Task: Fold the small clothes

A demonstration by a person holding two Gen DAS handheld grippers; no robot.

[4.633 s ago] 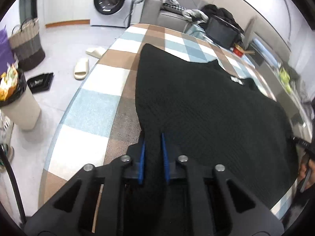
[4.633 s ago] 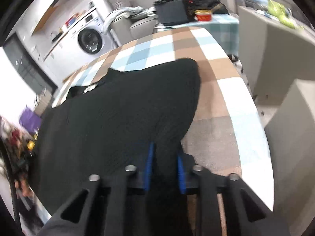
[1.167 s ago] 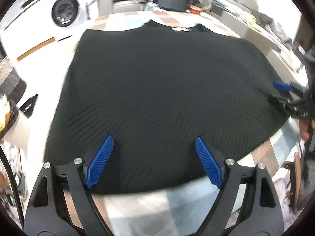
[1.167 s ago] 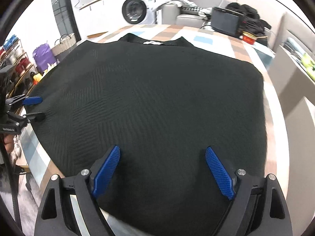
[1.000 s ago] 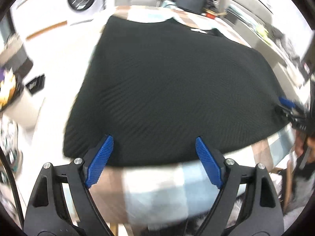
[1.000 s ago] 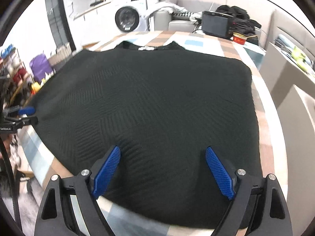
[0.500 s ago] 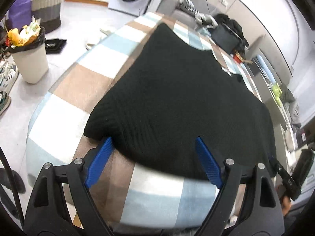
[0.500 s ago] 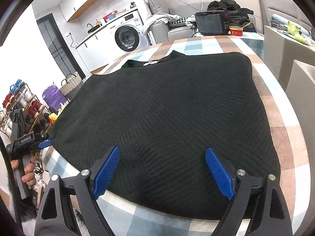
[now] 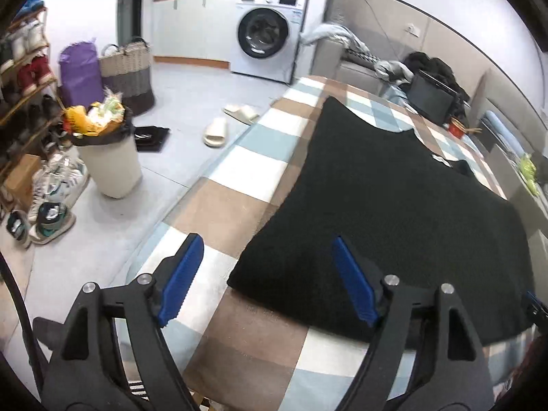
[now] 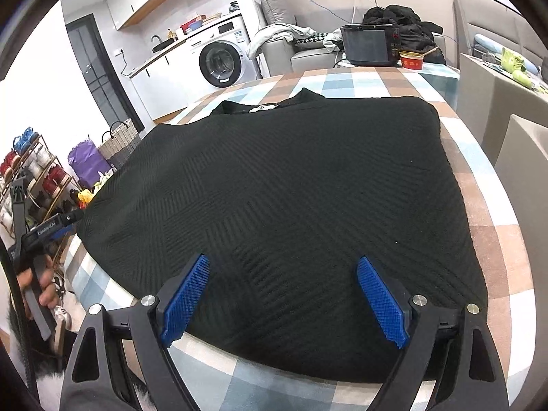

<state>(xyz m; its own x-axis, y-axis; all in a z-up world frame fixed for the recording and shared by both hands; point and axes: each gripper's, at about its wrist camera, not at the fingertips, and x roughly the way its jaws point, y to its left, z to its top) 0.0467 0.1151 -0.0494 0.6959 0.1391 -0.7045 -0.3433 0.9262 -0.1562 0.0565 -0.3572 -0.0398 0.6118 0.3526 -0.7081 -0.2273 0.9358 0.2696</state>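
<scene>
Between left gripper [image 9: 265, 277] jaws: black knit sweater [image 9: 394, 202] corner, released, jaws wide, just narrowing.
Right gripper [image 10: 284, 294] wide, empty; sweater laid flat on checked tablecloth [image 9: 219, 212], side fold judged next.

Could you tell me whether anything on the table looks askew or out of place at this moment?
Nothing stands out. The black knit garment lies flat on the checked tablecloth, with its edges inside the table's rim. Both the left gripper and the right gripper are open, holding nothing.

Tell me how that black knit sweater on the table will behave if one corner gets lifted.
The black knit sweater lies flat on the checked tablecloth, so it will probably droop, not stay stiff. Its thick ribbed weave suggests some weight and grip. The cloth beneath may shift with it.
</scene>
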